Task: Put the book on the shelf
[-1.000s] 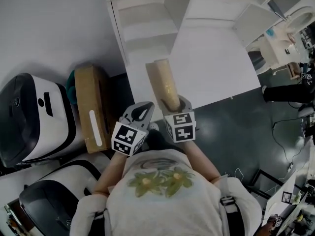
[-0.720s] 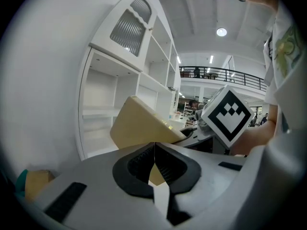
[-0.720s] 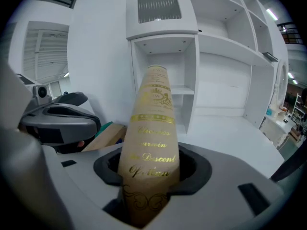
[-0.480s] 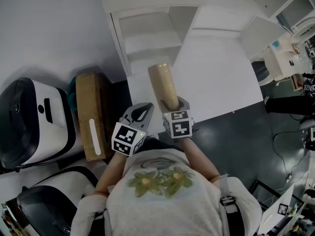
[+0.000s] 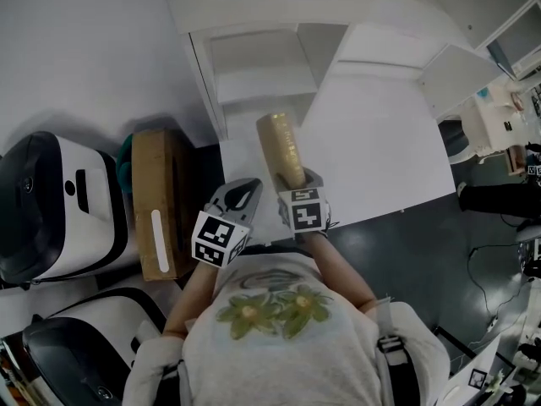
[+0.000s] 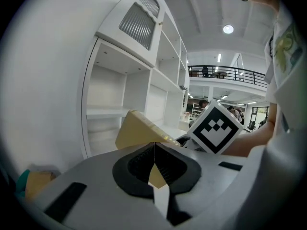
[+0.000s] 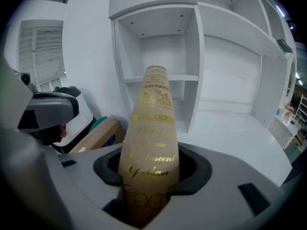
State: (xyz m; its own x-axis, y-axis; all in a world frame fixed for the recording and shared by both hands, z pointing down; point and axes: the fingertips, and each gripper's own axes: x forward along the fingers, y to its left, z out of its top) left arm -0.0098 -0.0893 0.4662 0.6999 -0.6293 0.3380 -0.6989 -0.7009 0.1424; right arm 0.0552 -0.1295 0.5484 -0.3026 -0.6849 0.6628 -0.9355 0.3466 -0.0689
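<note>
The right gripper (image 5: 293,181) clamps the tan gold-lettered book (image 5: 280,145) by its near end — it juts toward 12 o'clock at the white shelf unit (image 5: 254,66) — while the left gripper (image 5: 242,193), at its 9 o'clock, sits closed, empty.

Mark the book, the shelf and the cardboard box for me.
book (image 7: 149,128): right gripper view, on its gold-lettered face.
shelf (image 5: 259,83): head view, on a white board inside the open compartment.
cardboard box (image 5: 153,176): head view, on its brown top face.
</note>
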